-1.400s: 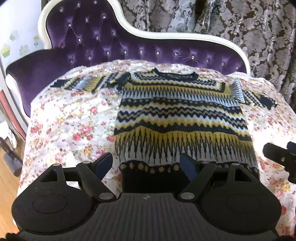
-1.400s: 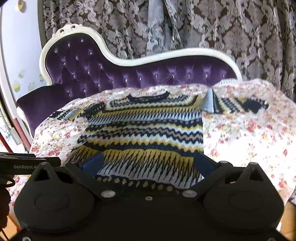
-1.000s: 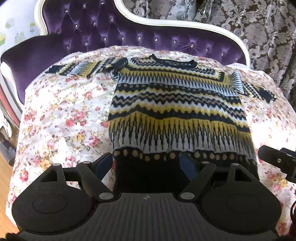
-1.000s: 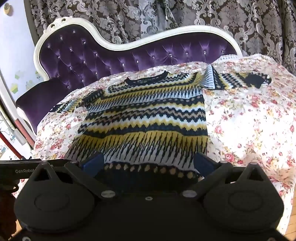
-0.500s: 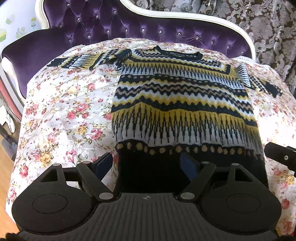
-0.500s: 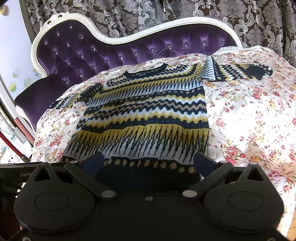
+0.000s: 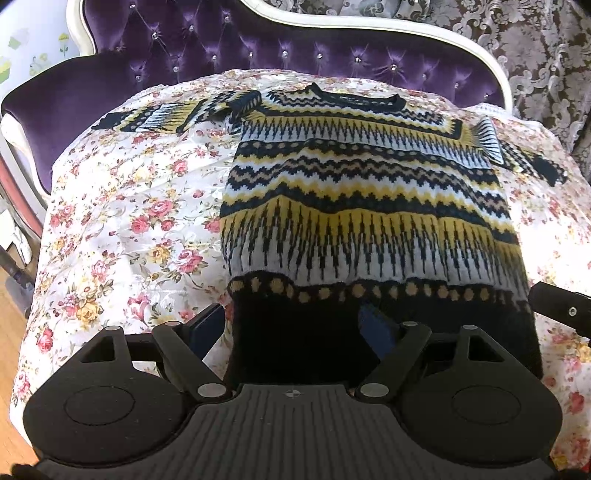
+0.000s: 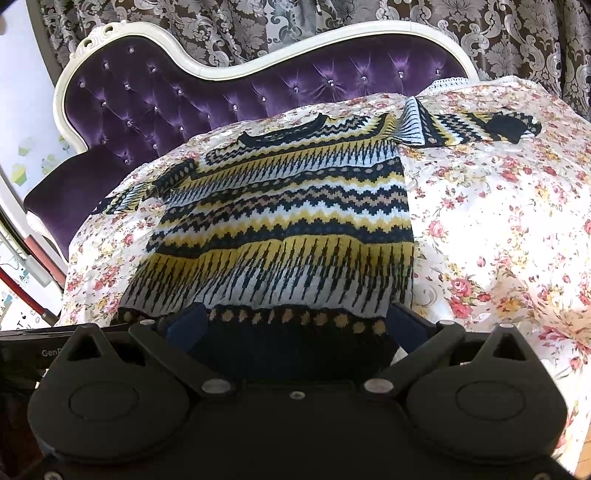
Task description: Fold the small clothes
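Note:
A small knitted sweater in yellow, white and navy zigzag bands lies flat, neck away from me, both sleeves spread out. My left gripper is open low over the dark hem near its left corner. One finger sits over the cloth beside the hem, the other over the hem. My right gripper is open over the same hem, its right finger at the sweater's right bottom corner. Neither gripper pinches any fabric.
A floral cloth covers the seat of a purple tufted sofa with a white frame. Patterned curtains hang behind. The right gripper's body shows at the right edge; wooden floor lies to the left.
Both views have tipped downward and drawn closer to the sweater's hem, so the sweater looks larger. The sweater lies as before and both jaws keep the same width.

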Demonstrator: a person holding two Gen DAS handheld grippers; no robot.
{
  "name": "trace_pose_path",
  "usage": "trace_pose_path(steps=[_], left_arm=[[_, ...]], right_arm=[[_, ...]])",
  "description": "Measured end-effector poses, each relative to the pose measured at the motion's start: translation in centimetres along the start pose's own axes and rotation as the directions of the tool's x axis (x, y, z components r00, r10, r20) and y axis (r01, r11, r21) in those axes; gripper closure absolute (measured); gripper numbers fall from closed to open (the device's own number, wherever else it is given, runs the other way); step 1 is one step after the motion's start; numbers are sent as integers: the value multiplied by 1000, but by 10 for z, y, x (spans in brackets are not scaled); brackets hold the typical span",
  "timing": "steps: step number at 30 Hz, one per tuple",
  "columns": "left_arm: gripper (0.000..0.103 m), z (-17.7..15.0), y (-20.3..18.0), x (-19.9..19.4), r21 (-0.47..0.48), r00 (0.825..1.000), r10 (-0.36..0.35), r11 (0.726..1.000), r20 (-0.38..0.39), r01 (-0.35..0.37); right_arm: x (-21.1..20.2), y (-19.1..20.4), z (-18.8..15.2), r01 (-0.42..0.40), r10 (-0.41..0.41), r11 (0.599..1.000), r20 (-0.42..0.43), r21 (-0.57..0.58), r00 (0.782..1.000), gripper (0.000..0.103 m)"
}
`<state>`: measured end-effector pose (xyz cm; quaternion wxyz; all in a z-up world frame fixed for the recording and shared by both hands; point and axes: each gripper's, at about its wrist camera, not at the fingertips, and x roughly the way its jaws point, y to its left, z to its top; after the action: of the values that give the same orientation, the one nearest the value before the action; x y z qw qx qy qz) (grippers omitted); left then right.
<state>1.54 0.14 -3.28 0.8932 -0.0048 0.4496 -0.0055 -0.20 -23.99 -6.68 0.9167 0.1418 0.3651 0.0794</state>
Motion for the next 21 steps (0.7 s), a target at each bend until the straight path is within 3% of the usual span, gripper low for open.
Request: trace_pose_path(steps=[21], left_arm=[[24, -1, -3, 6, -6, 1000, -3, 1000, -18, 3]], right_arm=[[5, -1, -1, -12, 12, 1000, -26, 17, 1000, 1]])
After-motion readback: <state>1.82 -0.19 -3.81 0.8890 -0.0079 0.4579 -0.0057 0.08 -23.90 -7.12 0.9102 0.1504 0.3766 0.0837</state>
